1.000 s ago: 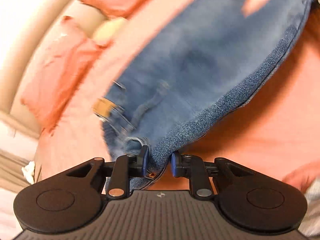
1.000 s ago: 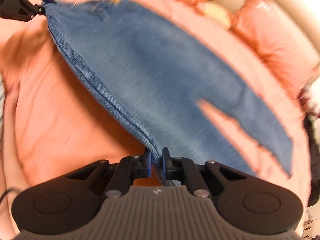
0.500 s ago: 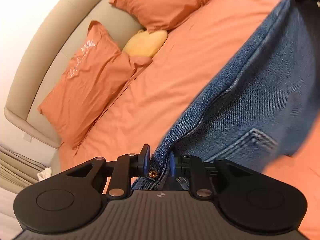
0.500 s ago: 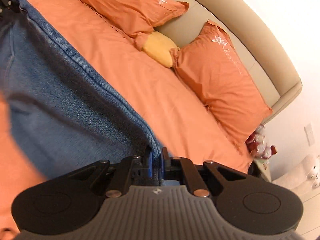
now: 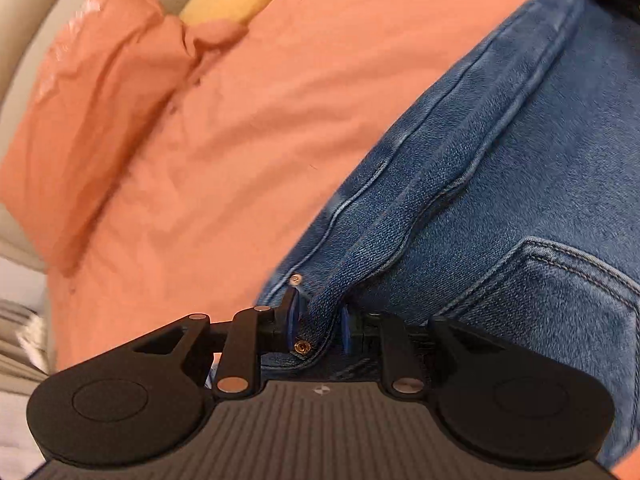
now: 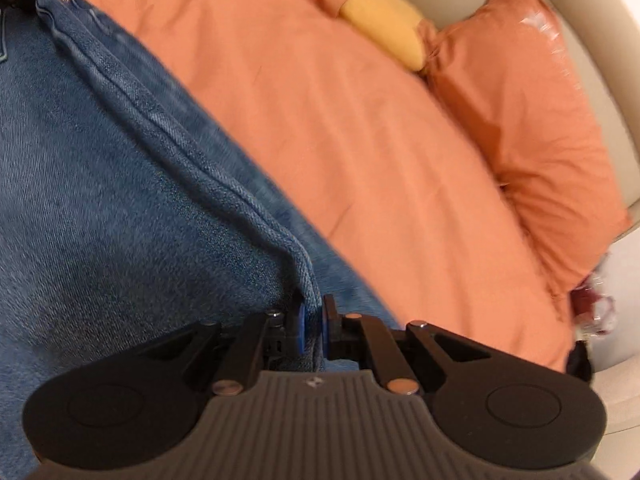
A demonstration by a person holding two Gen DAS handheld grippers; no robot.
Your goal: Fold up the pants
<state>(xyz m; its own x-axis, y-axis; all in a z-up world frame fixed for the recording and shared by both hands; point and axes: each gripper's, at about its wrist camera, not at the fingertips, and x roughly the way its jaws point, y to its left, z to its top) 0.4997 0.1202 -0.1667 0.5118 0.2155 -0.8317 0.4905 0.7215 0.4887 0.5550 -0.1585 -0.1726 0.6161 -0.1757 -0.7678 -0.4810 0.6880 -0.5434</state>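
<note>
The jeans point(image 5: 500, 184) hang stretched between the two grippers above an orange bed point(image 5: 248, 128), the thick top edge running taut from one clamp to the other and the rest of the cloth dropping below it. The denim looks heavy and fairly stiff for cloth: it should hold a crease well, but its weight will likely drag on any thin pinch, so the doubled, stitched band at the top is the safest place to hold. The left gripper point(image 5: 316, 326) does just that, its fingers narrowed on the bulky corner by a copper rivet point(image 5: 302, 347), beside a stitched back pocket point(image 5: 560, 288). The right gripper point(image 6: 311, 326) has its fingers pressed almost together on a thinner seamed edge of the same jeans point(image 6: 120, 184). Beyond the cloth, at the far side of the bed, lie orange pillows point(image 6: 520, 120) with a yellow cushion point(image 6: 384, 20) between them, against a beige headboard point(image 6: 592, 52).
</note>
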